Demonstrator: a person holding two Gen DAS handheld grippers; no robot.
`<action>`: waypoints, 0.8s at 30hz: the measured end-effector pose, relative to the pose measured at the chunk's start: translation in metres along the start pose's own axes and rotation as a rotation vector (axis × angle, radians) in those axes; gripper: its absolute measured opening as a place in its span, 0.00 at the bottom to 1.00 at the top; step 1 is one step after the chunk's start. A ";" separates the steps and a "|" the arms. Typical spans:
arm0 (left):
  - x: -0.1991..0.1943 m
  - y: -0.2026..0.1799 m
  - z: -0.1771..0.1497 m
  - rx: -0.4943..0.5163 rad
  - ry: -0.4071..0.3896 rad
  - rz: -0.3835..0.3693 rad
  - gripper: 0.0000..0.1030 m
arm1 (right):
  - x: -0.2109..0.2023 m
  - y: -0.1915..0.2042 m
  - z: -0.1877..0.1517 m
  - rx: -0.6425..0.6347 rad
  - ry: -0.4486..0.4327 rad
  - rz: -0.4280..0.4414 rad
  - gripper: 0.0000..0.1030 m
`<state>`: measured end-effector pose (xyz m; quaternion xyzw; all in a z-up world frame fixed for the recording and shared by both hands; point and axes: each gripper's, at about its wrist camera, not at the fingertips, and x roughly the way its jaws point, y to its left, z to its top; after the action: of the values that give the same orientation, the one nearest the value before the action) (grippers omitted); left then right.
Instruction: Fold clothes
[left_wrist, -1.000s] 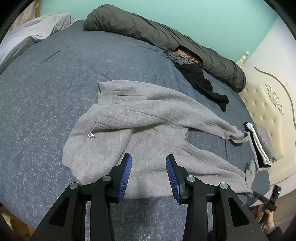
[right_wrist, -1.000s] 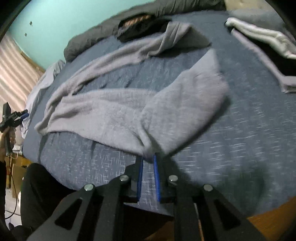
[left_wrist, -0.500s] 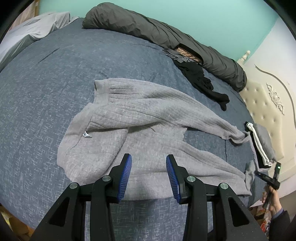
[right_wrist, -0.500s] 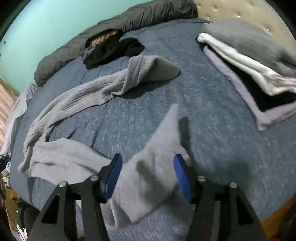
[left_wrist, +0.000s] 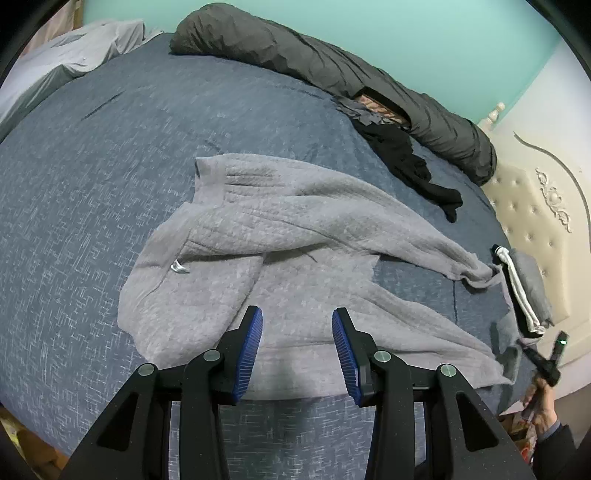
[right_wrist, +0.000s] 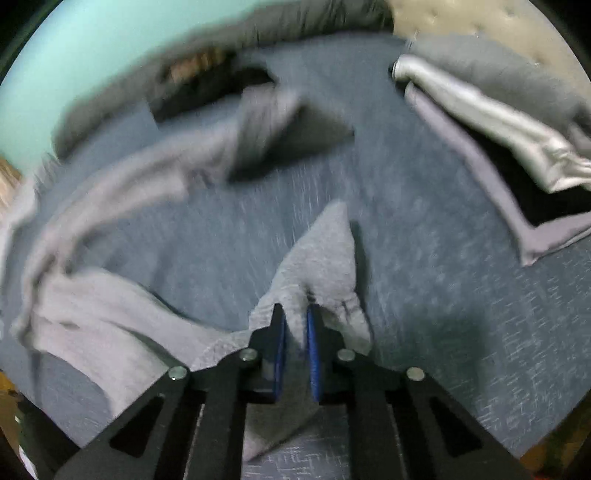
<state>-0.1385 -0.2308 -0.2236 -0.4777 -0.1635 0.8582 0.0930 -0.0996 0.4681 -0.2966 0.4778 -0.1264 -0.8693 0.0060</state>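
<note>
Your right tongs (right_wrist: 295, 314) are closing on a bunched cuff of the grey sweater (left_wrist: 295, 240) spread along the bed's (left_wrist: 92, 147) near edge, your left tongs (left_wrist: 297, 325) gaping empty above the hem; so thin a pinch may slip.

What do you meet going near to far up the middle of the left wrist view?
Left gripper → grey sweater → blue bedspread → dark rolled duvet → teal wall.
</note>
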 end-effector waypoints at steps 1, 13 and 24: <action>-0.001 -0.001 0.000 0.004 -0.002 -0.001 0.42 | -0.018 -0.005 0.001 0.004 -0.062 0.043 0.09; 0.000 -0.015 -0.001 0.015 0.005 -0.010 0.42 | -0.051 -0.095 -0.047 0.110 -0.084 -0.026 0.14; 0.002 -0.014 0.000 0.016 0.009 0.005 0.42 | -0.067 -0.148 -0.060 0.313 -0.102 -0.113 0.55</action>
<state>-0.1395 -0.2173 -0.2197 -0.4811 -0.1553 0.8575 0.0954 0.0032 0.6067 -0.3054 0.4344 -0.2332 -0.8612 -0.1237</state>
